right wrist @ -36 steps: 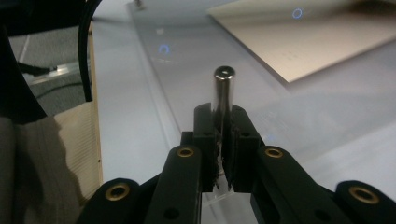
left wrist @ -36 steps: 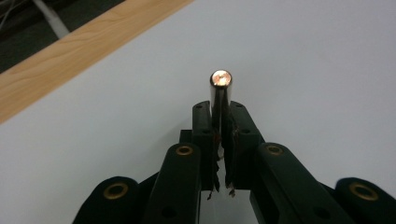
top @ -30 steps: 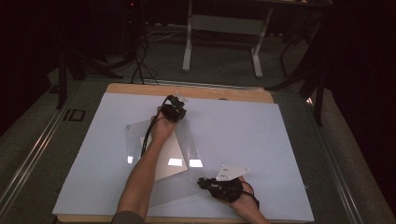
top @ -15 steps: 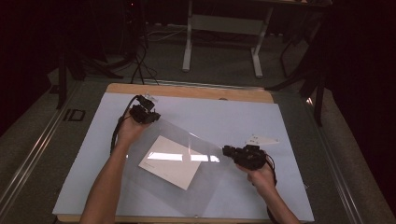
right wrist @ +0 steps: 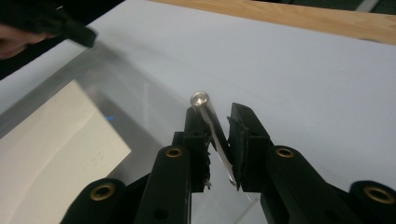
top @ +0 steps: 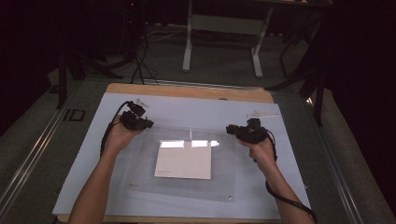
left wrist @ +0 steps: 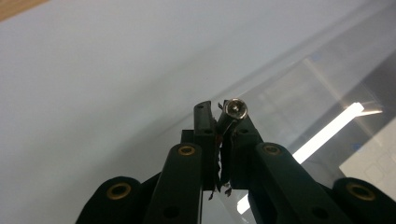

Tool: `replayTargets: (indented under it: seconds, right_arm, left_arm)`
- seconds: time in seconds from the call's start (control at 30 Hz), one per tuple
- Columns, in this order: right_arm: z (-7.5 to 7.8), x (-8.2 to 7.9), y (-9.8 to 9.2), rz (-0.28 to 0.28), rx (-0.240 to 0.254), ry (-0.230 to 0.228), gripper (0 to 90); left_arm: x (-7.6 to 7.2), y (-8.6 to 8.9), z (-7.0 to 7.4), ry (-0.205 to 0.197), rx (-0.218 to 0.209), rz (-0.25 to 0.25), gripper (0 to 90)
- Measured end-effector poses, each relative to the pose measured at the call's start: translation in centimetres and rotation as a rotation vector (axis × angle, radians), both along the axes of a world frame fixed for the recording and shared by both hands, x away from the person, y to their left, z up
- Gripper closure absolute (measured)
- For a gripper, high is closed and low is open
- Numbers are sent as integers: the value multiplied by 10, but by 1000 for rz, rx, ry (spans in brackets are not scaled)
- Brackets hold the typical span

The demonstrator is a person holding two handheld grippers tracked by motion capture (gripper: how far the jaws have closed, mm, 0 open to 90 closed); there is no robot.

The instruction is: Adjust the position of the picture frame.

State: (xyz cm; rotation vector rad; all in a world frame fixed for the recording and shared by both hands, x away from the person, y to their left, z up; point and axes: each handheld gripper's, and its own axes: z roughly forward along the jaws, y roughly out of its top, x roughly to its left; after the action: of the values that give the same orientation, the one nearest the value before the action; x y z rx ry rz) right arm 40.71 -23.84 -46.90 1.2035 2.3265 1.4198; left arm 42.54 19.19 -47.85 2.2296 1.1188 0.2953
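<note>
The white table cover [top: 84, 186] carries a clear acrylic sheet [top: 135, 179] with a white paper [top: 183, 161] under it, long axis from 9 to 3 o'clock. The left gripper [top: 140, 122] is clamped on the sheet's corner at 10 o'clock; the right gripper [top: 236, 130], at 2 o'clock, has been opening, its corner post [right wrist: 212, 133] loose between the jaws

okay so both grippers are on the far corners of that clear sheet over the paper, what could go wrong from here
The right gripper has just been opening, with the clear sheet's corner between its jaws, so that corner may drop. Then the left gripper, clamped on the other corner, could twist the sheet and shift the paper beneath.
</note>
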Motion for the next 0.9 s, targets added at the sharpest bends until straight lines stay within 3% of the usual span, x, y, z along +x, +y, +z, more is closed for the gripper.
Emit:
replayTargets:
  seconds: [0.33, 0.53, 0.77, 0.9]
  right_arm:
    - [-15, 29, 4, -45, -26, 53, 775]
    - [-27, 35, 10, -56, -63, 76, 778]
    - [-43, 41, 6, -80, -44, 115, 780]
    - [-48, 43, 8, -88, -56, 121, 787]
  left_arm:
    - [4, -3, -11, 16, 27, 30, 854]
    - [6, -4, -21, 38, 48, 48, 851]
    - [7, -10, -23, 36, 81, 39, 851]
    - [7, -9, -31, 50, 64, 44, 852]
